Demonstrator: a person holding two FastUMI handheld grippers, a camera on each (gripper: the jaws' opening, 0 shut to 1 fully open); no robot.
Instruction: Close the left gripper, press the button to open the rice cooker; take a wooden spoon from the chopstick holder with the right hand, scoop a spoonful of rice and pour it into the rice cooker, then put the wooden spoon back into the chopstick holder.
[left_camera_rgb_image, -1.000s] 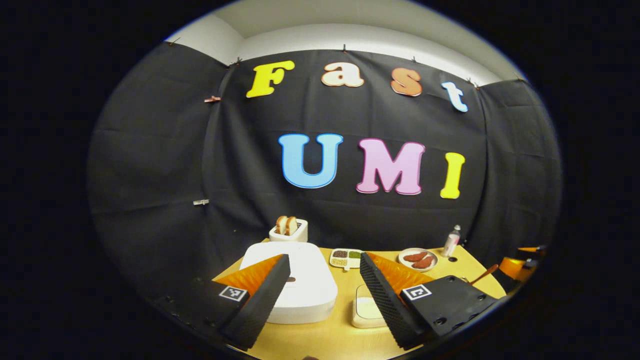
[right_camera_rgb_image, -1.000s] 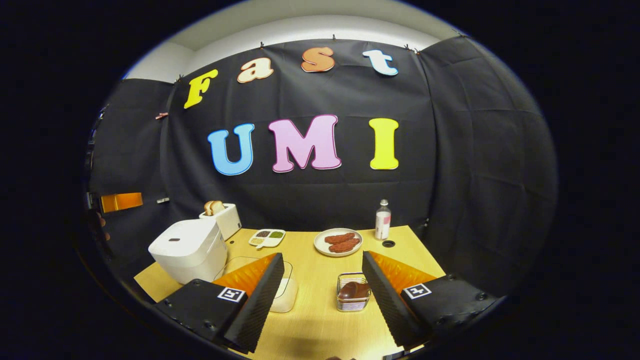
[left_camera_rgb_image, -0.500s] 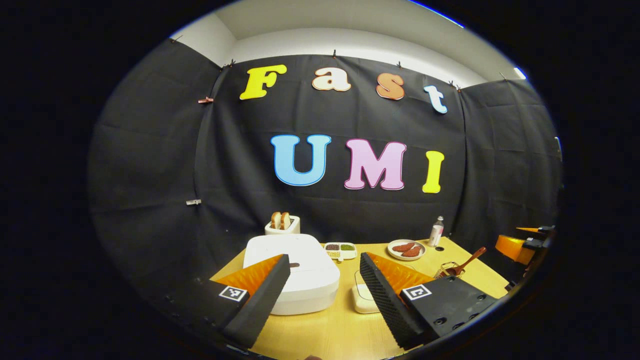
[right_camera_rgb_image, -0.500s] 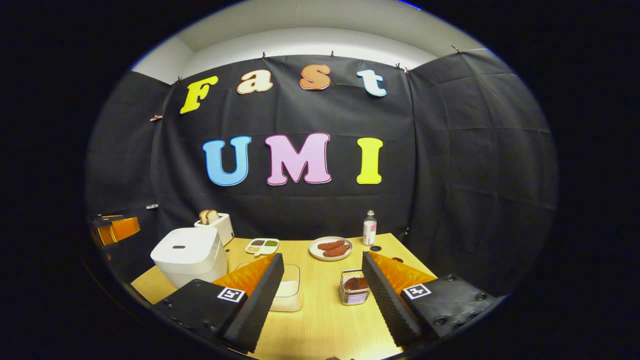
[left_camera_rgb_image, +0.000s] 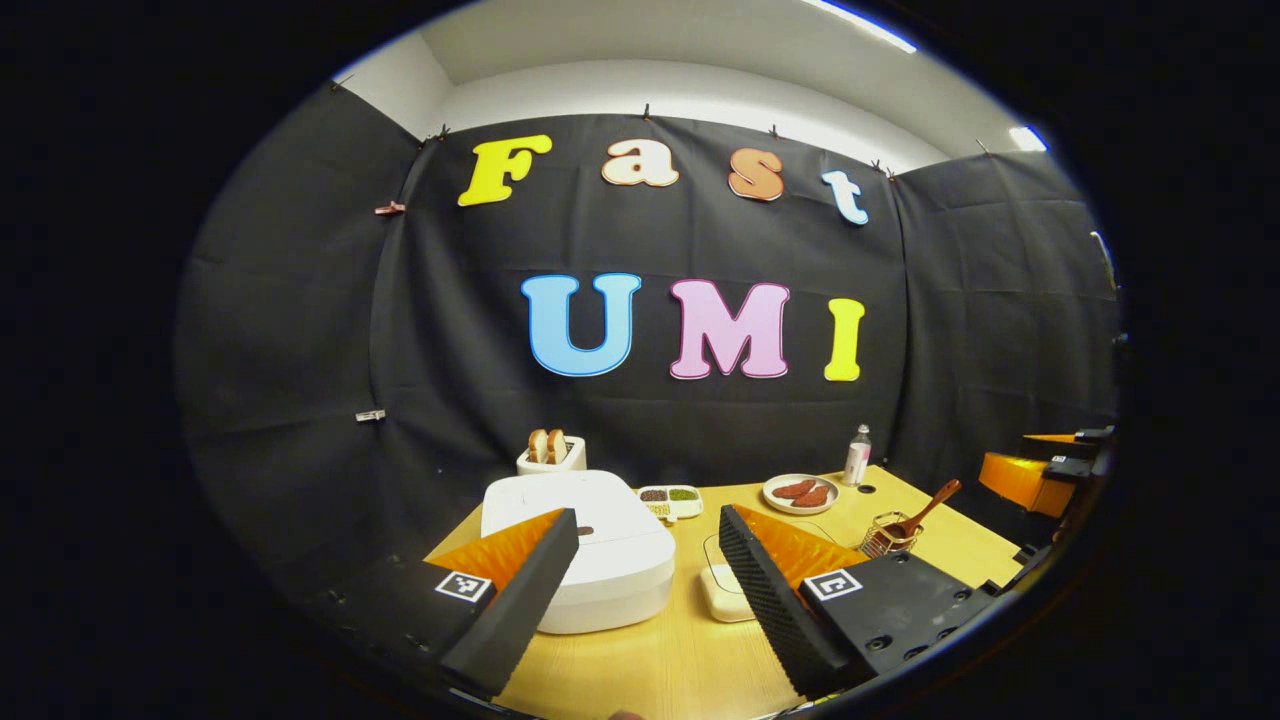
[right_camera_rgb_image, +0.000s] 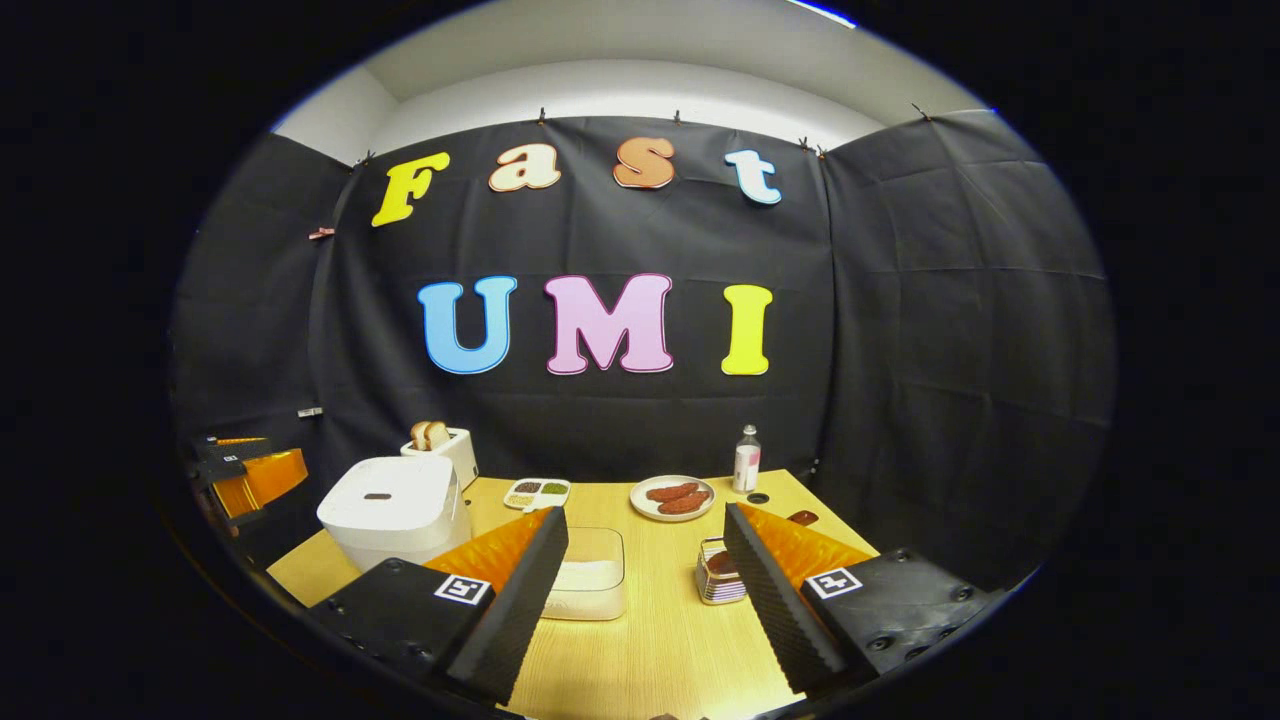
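Note:
A white rice cooker (left_camera_rgb_image: 585, 540) (right_camera_rgb_image: 395, 510) stands with its lid down at the table's left, a small dark button (left_camera_rgb_image: 585, 530) on top. My left gripper (left_camera_rgb_image: 648, 560) is open above the table, its left finger over the cooker's near corner. A clear box of rice (right_camera_rgb_image: 592, 585) (left_camera_rgb_image: 722, 590) sits mid-table. A wire chopstick holder (right_camera_rgb_image: 718, 583) (left_camera_rgb_image: 885, 538) holds a wooden spoon (left_camera_rgb_image: 925, 508) with its handle leaning up to the right. My right gripper (right_camera_rgb_image: 645, 562) is open and empty, held between the rice box and the holder. Each gripper shows at the edge of the other's view (left_camera_rgb_image: 1040, 478) (right_camera_rgb_image: 250, 472).
At the back of the yellow wooden table (right_camera_rgb_image: 650, 650) stand a toaster with bread (right_camera_rgb_image: 440, 445), a small divided dish of grains (right_camera_rgb_image: 538, 490), a plate of sausages (right_camera_rgb_image: 672, 497) and a small bottle (right_camera_rgb_image: 746, 458). Black cloth walls close three sides.
Both grippers have drawn back and levelled, so the table things look smaller and farther. The spoon and holder came into the left gripper view. Both jaws stay open.

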